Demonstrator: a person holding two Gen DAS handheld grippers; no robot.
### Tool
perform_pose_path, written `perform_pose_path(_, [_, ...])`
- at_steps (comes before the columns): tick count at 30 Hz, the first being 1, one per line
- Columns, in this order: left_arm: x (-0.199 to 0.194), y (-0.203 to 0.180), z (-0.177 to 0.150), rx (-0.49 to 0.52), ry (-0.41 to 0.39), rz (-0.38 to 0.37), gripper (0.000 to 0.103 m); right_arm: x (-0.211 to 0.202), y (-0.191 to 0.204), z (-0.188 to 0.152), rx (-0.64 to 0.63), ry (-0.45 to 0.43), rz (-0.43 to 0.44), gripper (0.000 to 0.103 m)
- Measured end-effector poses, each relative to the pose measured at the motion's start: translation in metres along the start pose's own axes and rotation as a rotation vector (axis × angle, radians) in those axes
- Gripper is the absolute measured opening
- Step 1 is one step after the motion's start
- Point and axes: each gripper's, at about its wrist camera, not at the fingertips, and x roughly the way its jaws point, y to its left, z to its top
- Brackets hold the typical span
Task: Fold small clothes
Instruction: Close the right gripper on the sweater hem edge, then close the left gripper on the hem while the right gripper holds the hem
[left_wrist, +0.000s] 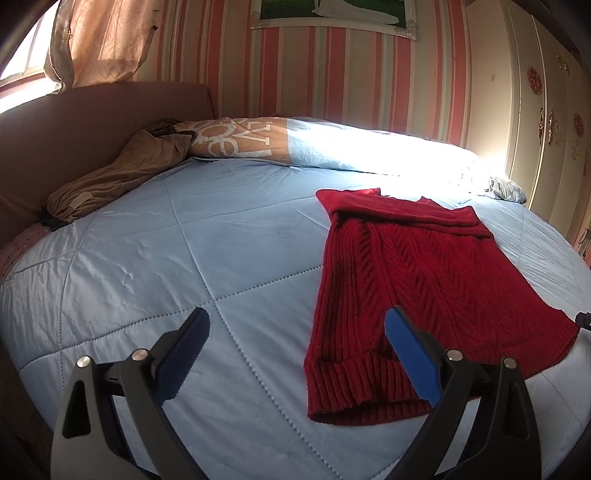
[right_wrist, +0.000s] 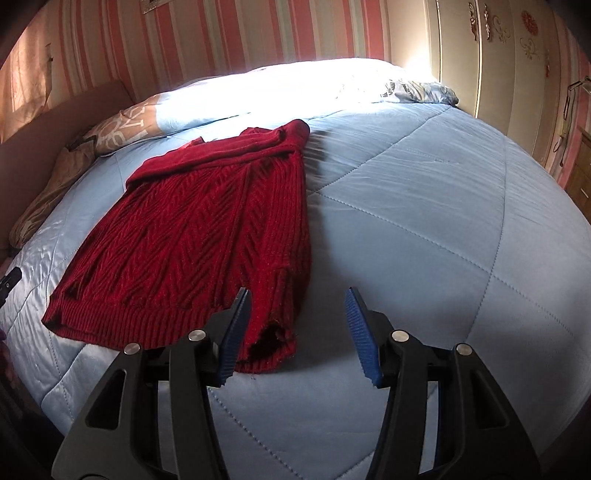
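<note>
A red cable-knit sweater (left_wrist: 424, 288) lies flat on the light blue quilted bedspread (left_wrist: 166, 258), its sides folded in and its ribbed hem towards me. My left gripper (left_wrist: 297, 325) is open and empty above the quilt at the sweater's near left corner, its right finger over the hem. In the right wrist view the sweater (right_wrist: 199, 229) lies to the left. My right gripper (right_wrist: 297, 306) is open and empty, its left finger over the sweater's near right corner and folded sleeve cuff.
A brown garment (left_wrist: 110, 181) lies at the bed's far left by the padded headboard (left_wrist: 92, 110). A patterned pillow (left_wrist: 240, 138) and a sunlit duvet (left_wrist: 388, 151) lie along the back. A wardrobe (left_wrist: 535, 110) stands to the right of the bed.
</note>
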Motion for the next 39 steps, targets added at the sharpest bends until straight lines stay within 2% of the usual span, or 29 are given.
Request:
perform_pose_path(1, [0.001,0.000,0.000,0.006,-0.005,-0.002,0.096,0.004,-0.001,-0.002,0.022,0.011,0.014,0.053])
perform_pose_path(3, [0.002,0.003,0.000,-0.001,-0.009,-0.009,0.096,0.015,0.000,-0.006,0.044,0.044,0.008,0.047])
perform_pose_path(6, [0.008,0.007,0.000,-0.013,0.000,-0.010,0.096,0.027,0.002,-0.010,0.049,0.085,0.018,0.028])
perform_pose_path(7, [0.010,0.008,0.000,-0.018,0.005,-0.010,0.096,0.028,0.003,-0.011,0.041,0.089,0.019,0.013])
perform_pose_path(8, [0.013,0.009,0.000,-0.024,0.008,-0.011,0.096,0.028,0.005,-0.012,0.030,0.093,0.019,0.011])
perform_pose_path(13, [0.029,0.013,0.000,-0.047,0.027,0.000,0.096,0.021,0.007,-0.008,0.030,0.078,0.047,0.009])
perform_pose_path(17, [0.034,0.018,0.003,-0.065,0.024,-0.004,0.096,0.011,0.009,0.006,0.032,0.036,0.082,0.008])
perform_pose_path(22, [0.041,0.019,0.001,-0.071,0.057,-0.021,0.096,0.005,0.013,0.020,0.030,-0.007,0.110,0.008])
perform_pose_path(25, [0.042,0.019,-0.012,-0.042,0.095,-0.016,0.096,0.004,0.013,0.023,0.036,-0.013,0.112,0.008])
perform_pose_path(29, [0.047,0.019,-0.032,-0.050,0.180,-0.070,0.096,0.004,0.015,0.023,0.023,-0.015,0.108,0.008])
perform_pose_path(31, [0.050,0.012,-0.038,-0.025,0.192,-0.084,0.096,0.004,0.016,0.022,0.022,-0.017,0.110,0.008])
perform_pose_path(36, [0.058,0.004,-0.048,-0.039,0.243,-0.110,0.096,0.003,0.018,0.020,0.020,-0.014,0.106,0.008])
perform_pose_path(37, [0.058,0.003,-0.049,-0.041,0.247,-0.117,0.093,0.003,0.018,0.020,0.021,-0.013,0.105,0.008])
perform_pose_path(39, [0.058,-0.002,-0.051,-0.023,0.256,-0.131,0.077,0.003,0.016,0.019,0.022,-0.011,0.103,0.008])
